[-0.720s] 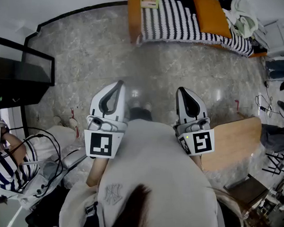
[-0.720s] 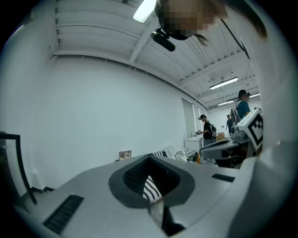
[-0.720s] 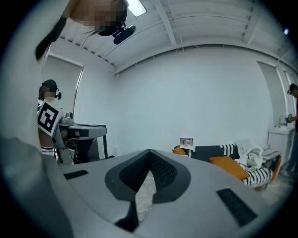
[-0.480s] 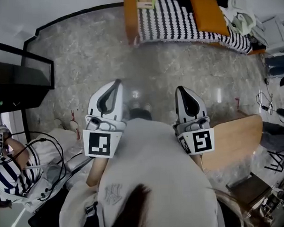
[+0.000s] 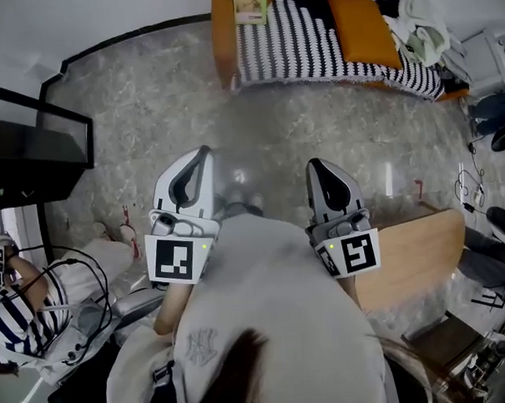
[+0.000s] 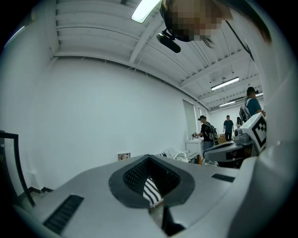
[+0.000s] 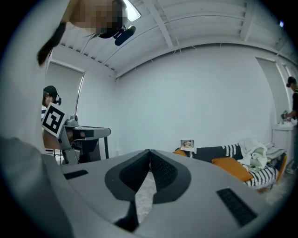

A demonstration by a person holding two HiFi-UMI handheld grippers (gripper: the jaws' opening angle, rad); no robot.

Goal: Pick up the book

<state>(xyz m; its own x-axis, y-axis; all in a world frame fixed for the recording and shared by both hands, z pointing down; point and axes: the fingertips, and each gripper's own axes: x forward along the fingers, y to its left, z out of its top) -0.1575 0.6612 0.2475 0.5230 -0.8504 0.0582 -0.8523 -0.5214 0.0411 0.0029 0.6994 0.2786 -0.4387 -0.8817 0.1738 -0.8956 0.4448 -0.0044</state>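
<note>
White left hand-held gripper [image 5: 204, 150], jaws together

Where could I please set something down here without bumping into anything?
The stone floor between the striped bed and the black stand lies bare, as does the wooden board at right. Around the seated person at lower left it is crowded.

The head view looks steeply down from overhead onto the left claw [image 5: 204, 150] and right claw [image 5: 315, 164], with the floor [image 5: 148, 101] beyond. Each gripper view rides close behind its own jaws, facing level across the room. The striped bed [image 5: 304, 40], at the head view's top, also appears at lower right in the right gripper view.
</note>
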